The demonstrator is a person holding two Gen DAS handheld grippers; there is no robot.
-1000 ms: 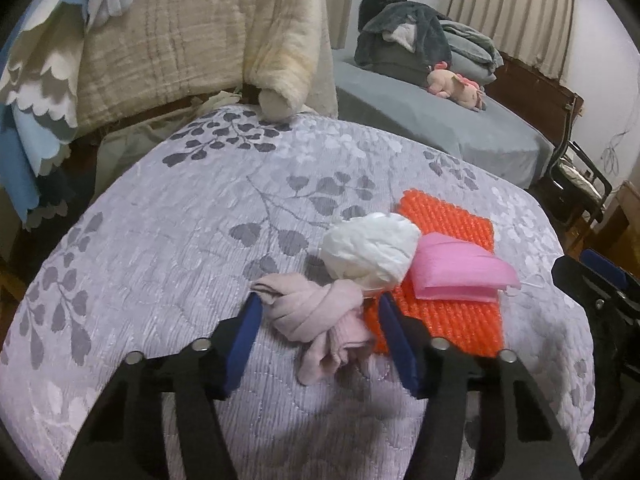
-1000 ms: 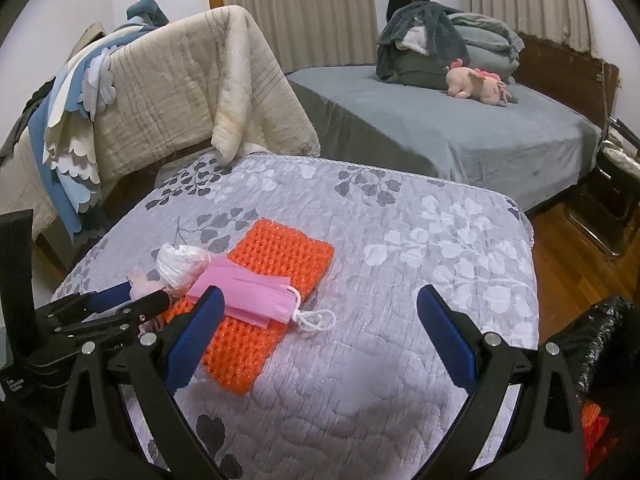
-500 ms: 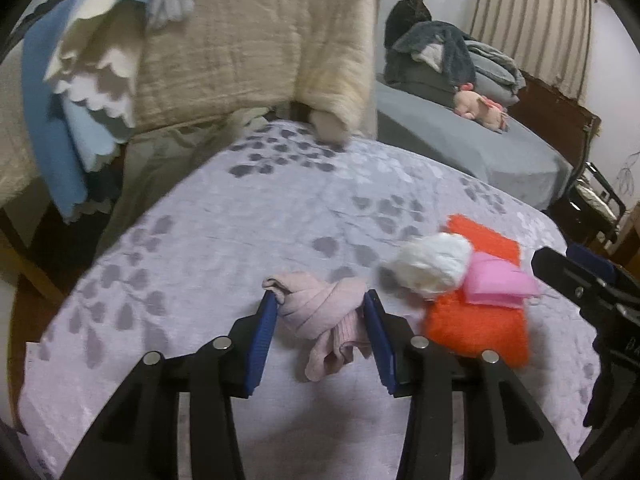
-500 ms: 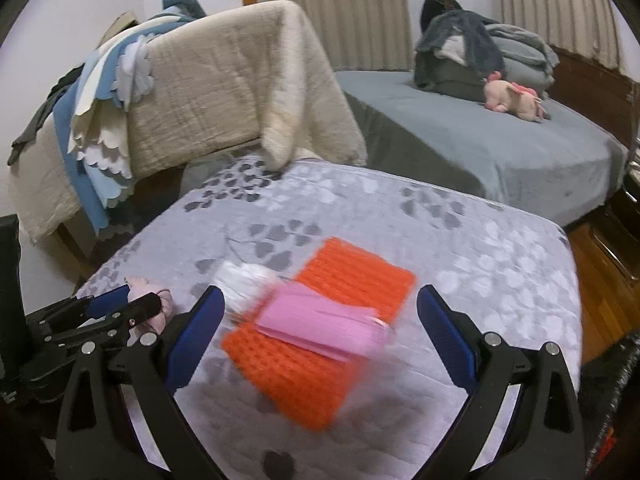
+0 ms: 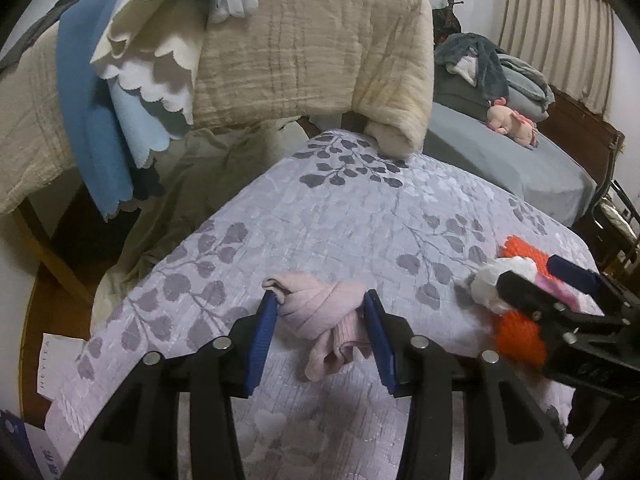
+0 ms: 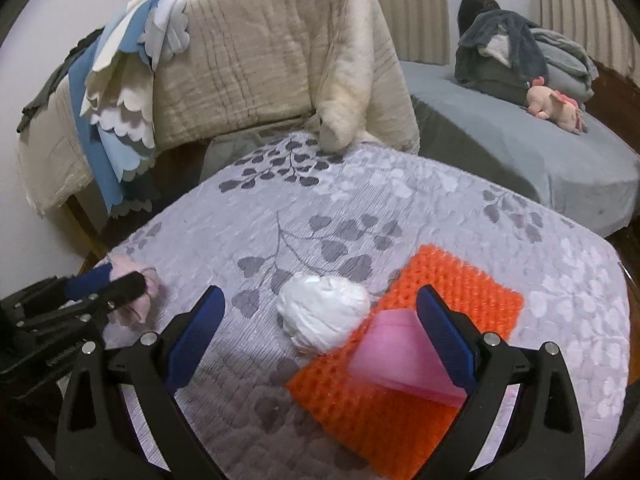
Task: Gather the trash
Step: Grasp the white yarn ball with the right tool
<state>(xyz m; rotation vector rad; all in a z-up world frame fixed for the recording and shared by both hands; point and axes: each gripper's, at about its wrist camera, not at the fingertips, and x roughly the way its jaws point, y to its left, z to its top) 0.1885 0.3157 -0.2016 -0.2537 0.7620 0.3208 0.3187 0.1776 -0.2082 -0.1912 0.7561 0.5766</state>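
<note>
While the left tongs (image 5: 320, 326) stand narrowed on a knotted pink cloth (image 5: 320, 314), both blue pads pressing its sides, that first piece counts as gripped, though it lies low over the leaf-patterned quilt (image 5: 360, 216) near the left edge of the bed and has reached no container. The right tongs (image 6: 320, 334), whose jaws have just been closing a little, remain wide and bracket a white crumpled wad (image 6: 322, 314) without either pad touching it; the wad sits between the jaws at the corner of an orange mesh sheet (image 6: 472, 300). A pink face mask (image 6: 394, 354) lies on that mesh, partly behind the right-hand pad, and is likewise ungrasped. Judged from this arrangement, collection is at an early stage: one item secured, a second about to be pinched, and the mask and the orange mesh remaining on the quilt. No bin or bag is clearly visible in either view, so where the gathered pieces are to go cannot be told. A draped beige blanket (image 6: 260, 68) stands behind.
</note>
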